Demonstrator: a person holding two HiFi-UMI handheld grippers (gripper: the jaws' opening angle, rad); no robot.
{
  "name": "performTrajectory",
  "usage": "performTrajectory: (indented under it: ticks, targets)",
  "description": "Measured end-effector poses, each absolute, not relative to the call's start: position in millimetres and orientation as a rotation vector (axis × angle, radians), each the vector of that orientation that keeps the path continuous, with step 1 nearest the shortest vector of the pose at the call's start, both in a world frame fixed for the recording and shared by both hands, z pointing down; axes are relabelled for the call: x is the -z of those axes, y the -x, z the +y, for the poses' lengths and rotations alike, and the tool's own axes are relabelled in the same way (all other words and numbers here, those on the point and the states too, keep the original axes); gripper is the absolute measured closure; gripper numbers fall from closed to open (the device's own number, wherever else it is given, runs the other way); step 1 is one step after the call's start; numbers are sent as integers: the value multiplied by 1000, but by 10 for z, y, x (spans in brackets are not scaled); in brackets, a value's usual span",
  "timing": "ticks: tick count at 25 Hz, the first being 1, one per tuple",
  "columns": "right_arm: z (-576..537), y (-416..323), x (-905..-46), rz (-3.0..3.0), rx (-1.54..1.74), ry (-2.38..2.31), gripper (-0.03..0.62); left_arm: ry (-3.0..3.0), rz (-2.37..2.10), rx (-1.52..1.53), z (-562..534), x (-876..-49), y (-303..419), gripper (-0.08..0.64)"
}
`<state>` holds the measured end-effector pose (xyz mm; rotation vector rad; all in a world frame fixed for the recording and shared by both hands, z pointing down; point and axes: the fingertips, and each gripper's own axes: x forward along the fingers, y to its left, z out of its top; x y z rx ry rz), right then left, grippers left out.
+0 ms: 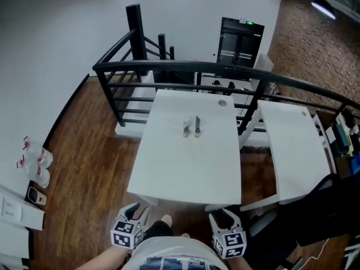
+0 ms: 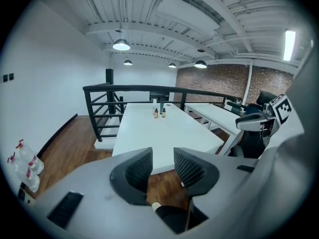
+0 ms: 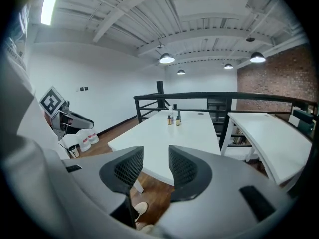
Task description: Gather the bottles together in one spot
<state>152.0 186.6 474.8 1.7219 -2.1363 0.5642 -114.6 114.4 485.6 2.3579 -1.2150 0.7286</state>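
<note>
head view: both grippers hung low off the near end of the white table (image 1: 191, 167), over the wood floor (image 1: 95, 151), the left gripper (image 1: 133, 210) and the right gripper (image 1: 224, 215) either side of the person's body.

bottles (image 1: 197, 127): stood upright in one tight cluster on the far half of the white table, near its middle line and well apart from both grippers. count not clear; at least two small amber ones, with taller ones just behind.

left gripper view: left gripper (image 2: 163, 156) had its jaws apart with nothing between the pads; only floor and the table's near edge showed through the gap. bottles (image 2: 163, 112) sat far ahead.

right gripper view: right gripper (image 3: 156, 156) likewise stood parted and empty, a shoe (image 3: 140, 208) visible below. bottles (image 3: 178, 118) were far up the table.

surroundings: a second white table (image 1: 292, 151) lay to the right, a black railing (image 1: 225, 69) ran behind both tables, and jugs (image 1: 36, 162) stood on the floor by the left wall.
</note>
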Motion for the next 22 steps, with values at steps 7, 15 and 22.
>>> performTrajectory:
  ticks: [7, 15, 22]
  targets:
    - [2121, -1559, -4699, -2176, -572, -1670, 407, -2355, -1217, -696, 1330, -4845, 1010, 422]
    - [2275, -1620, -4690, -2154, -572, -1689, 407, -2382, -1198, -712, 1372, -4832, 931, 422]
    - [2338, -1634, -4760, -2144, -564, -1693, 407, -2396, -1172, -724, 1390, -4847, 884, 422]
